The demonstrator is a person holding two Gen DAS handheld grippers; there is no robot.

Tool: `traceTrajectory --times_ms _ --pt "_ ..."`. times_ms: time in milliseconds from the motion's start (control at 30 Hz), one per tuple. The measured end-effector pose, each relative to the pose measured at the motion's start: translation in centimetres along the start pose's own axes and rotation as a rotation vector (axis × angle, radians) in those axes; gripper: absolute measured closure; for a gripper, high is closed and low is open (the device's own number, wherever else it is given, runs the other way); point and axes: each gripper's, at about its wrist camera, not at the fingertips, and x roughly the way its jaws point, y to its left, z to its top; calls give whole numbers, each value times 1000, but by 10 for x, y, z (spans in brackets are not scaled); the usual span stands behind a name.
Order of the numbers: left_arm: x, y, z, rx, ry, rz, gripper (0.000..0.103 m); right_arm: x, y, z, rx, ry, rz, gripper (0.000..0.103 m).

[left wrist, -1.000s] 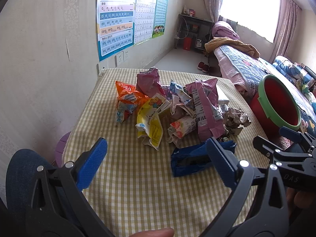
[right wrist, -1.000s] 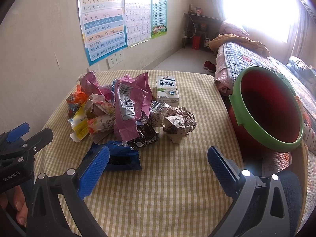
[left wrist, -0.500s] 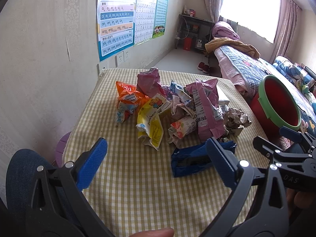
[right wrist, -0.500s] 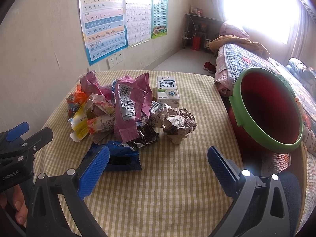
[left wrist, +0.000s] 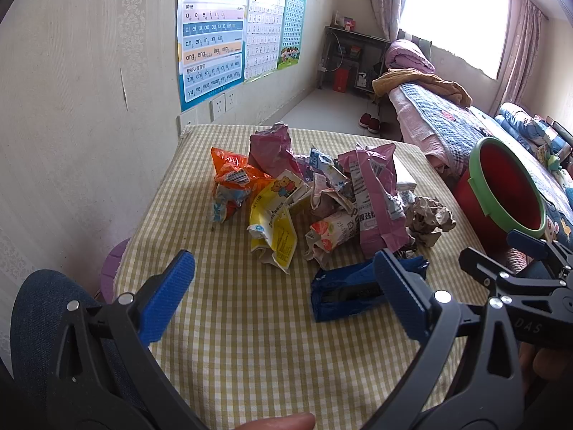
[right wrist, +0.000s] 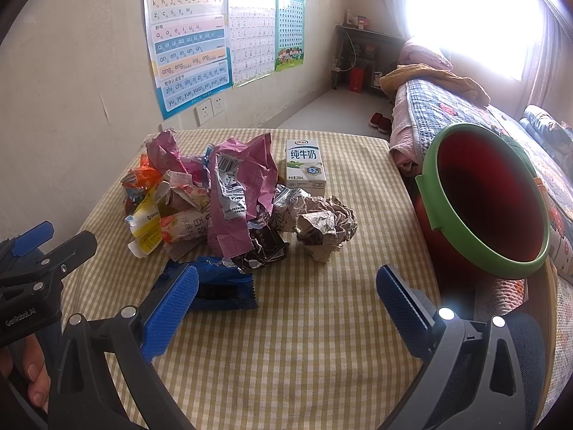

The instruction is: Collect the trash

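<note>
A pile of trash lies mid-table: an orange wrapper (left wrist: 232,175), a yellow pouch (left wrist: 274,231), a pink bag (left wrist: 376,197), crumpled brown paper (left wrist: 428,220) and a blue wrapper (left wrist: 343,292) nearest me. The right wrist view shows the pink bag (right wrist: 243,193), the crumpled paper (right wrist: 326,227), the blue wrapper (right wrist: 224,288) and a milk carton (right wrist: 305,166). A red bin with a green rim (right wrist: 487,204) stands right of the table. My left gripper (left wrist: 286,294) is open and empty above the near table. My right gripper (right wrist: 288,304) is open and empty.
The table has a yellow checked cloth (right wrist: 304,340) and stands against a wall with posters (left wrist: 211,32). A bed (left wrist: 447,114) lies at the right behind the bin (left wrist: 508,193). A purple stool (left wrist: 111,276) sits at the table's left edge.
</note>
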Motion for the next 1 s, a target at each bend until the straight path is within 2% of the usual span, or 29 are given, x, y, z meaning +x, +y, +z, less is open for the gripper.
traceTrajectory --times_ms 533,733,1000 --pt "1 1 1 -8 5 -2 5 1 2 1 -6 7 8 7" --pt "9 5 7 -25 43 -15 5 7 1 7 -25 17 16 7" --pt "29 9 17 -31 103 -35 5 24 -21 21 -3 44 23 7"
